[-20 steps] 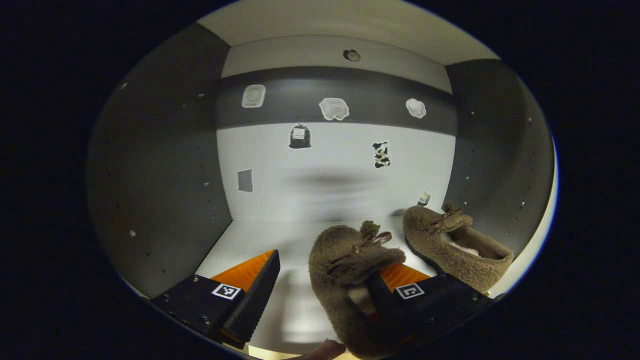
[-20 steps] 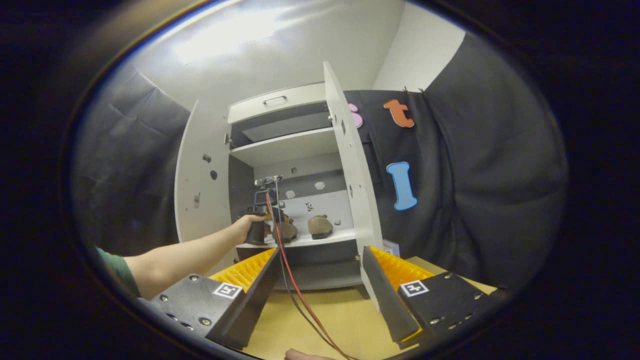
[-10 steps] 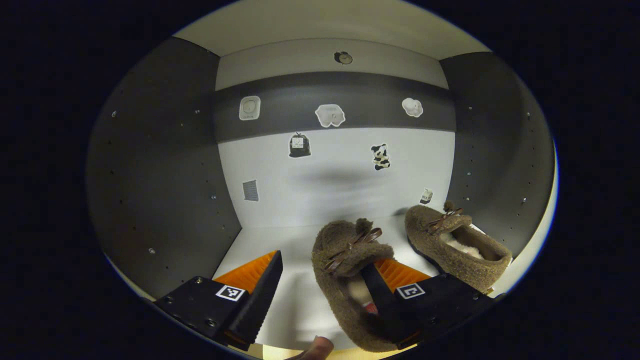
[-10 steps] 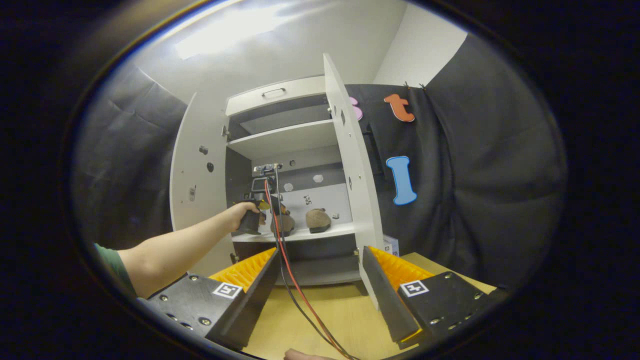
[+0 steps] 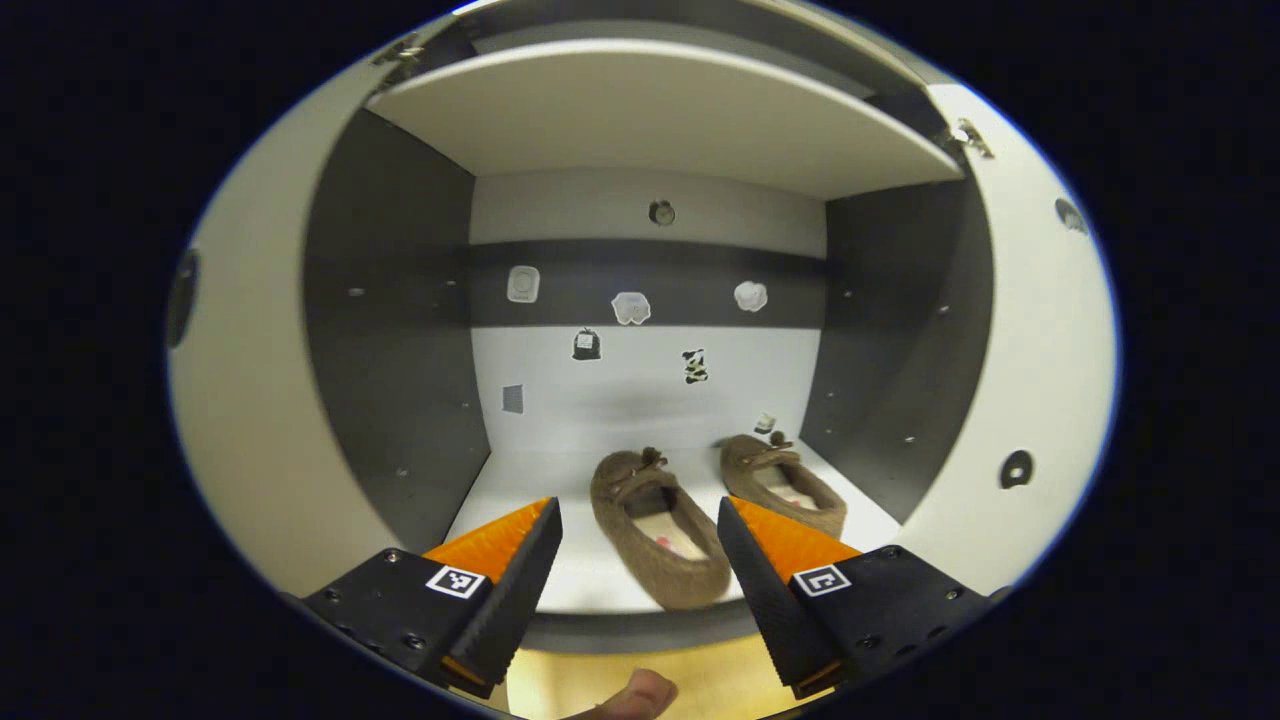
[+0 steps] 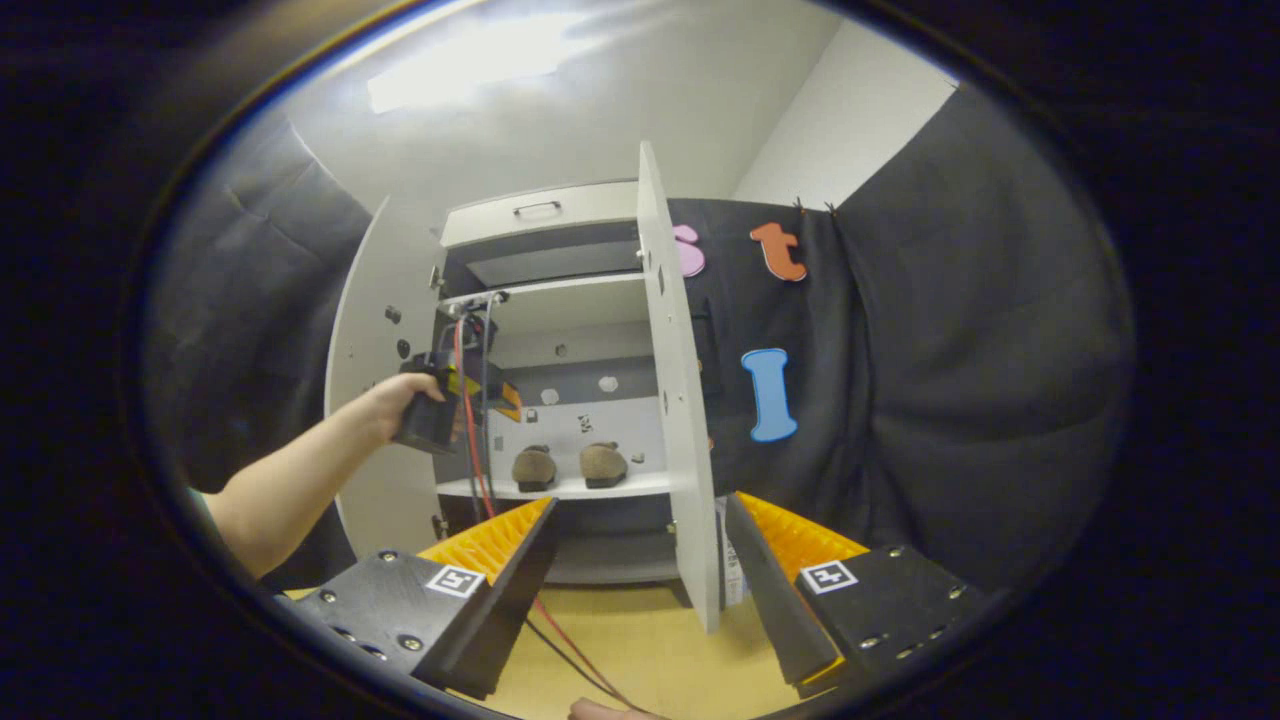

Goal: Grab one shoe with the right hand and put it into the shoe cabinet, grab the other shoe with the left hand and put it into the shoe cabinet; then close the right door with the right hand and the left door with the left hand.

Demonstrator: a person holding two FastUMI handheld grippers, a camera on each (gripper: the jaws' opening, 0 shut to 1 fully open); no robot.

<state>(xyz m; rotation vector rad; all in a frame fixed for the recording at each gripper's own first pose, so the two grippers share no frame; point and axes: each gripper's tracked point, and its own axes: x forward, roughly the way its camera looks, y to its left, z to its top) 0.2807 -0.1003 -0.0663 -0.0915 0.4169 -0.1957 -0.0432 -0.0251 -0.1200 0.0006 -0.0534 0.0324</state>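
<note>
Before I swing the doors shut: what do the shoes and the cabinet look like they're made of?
Shoes: brown fuzzy fabric, like fleece or faux fur, with a pale lining and a thin bow at the toe; they look soft.
Cabinet: flat rigid panels, probably laminated board, matte off-white on the shelves and doors, dark grey on the inner side walls; rows of small drilled holes suggest flat-pack furniture.

Two shoes (image 5: 660, 525) (image 5: 785, 485); two doors (image 6: 678, 400) (image 6: 365, 400)

Light fell from above: a bright glare washed the ceiling (image 6: 470, 70) in the right gripper view. The cabinet (image 5: 640, 400) interior was dim and evenly lit, its side panels dark. Fisheye bending curved every edge; focus was sharp.
</note>
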